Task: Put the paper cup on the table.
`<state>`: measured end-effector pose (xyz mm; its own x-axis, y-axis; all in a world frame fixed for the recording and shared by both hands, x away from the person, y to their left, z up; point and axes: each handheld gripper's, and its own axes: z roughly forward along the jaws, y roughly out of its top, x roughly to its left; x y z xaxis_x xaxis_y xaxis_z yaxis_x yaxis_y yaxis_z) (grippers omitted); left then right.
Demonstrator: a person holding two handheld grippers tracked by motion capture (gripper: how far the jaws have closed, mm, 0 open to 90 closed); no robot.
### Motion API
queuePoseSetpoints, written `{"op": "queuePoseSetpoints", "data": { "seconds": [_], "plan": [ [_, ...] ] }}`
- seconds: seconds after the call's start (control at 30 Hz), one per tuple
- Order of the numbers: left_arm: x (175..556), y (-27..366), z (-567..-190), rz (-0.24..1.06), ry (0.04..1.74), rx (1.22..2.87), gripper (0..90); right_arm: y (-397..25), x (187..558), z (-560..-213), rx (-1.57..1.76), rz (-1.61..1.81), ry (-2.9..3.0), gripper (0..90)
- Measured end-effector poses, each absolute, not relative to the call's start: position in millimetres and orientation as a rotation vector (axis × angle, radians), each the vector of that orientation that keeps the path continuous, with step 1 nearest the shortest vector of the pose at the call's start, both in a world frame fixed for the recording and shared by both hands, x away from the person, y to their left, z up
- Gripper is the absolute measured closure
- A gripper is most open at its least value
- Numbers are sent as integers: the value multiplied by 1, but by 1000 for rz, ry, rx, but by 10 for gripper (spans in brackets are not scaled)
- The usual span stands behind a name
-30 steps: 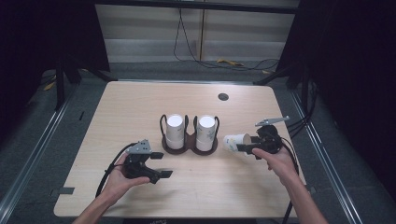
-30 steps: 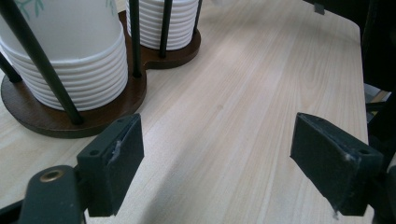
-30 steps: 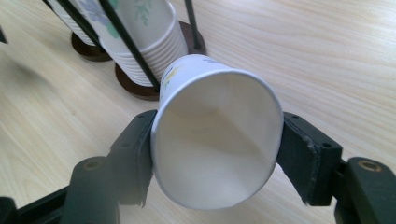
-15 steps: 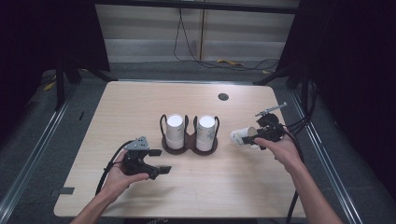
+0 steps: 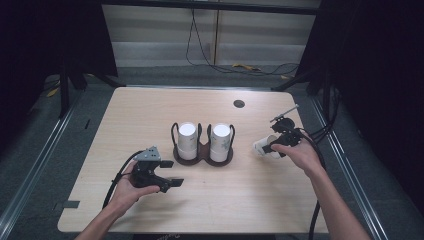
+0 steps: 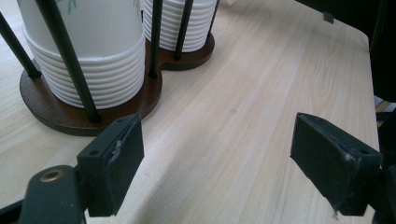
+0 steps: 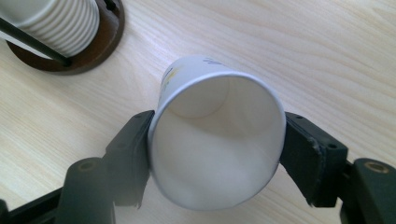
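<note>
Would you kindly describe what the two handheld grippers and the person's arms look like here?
Both grippers are black. The left gripper carries a grey three-cornered plate on top and trails a black cable. Its fingers are flat, rectangular black pads with small screw holes. The right gripper has a thin grey bracket on top and black cables trailing off. The forearms are bare, with no sleeves visible.

Evenly lit pale table [image 5: 150, 115] against dark surroundings — soft shadows, slightly grainy close views (nearest jaws blurred).

The tops of the cup stacks [image 6: 88, 51] are cut off by the upper edge; the print on the paper cup [image 7: 217, 140] cannot be read.
</note>
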<state>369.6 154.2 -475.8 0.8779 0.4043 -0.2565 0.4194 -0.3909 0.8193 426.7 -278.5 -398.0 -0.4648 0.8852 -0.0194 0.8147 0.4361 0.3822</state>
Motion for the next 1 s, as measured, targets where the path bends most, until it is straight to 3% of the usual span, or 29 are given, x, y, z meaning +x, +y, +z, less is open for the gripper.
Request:
{"op": "queuePoseSetpoints", "data": {
  "seconds": [0.47,1.0],
  "plan": [
    [367,153,-476,-17,600,2051,173,-271,435,-401,1459,260,2483,288],
    [366,155,-475,-18,598,2058,173,-265,448,-408,1448,342,2439,228]
  ]
}}
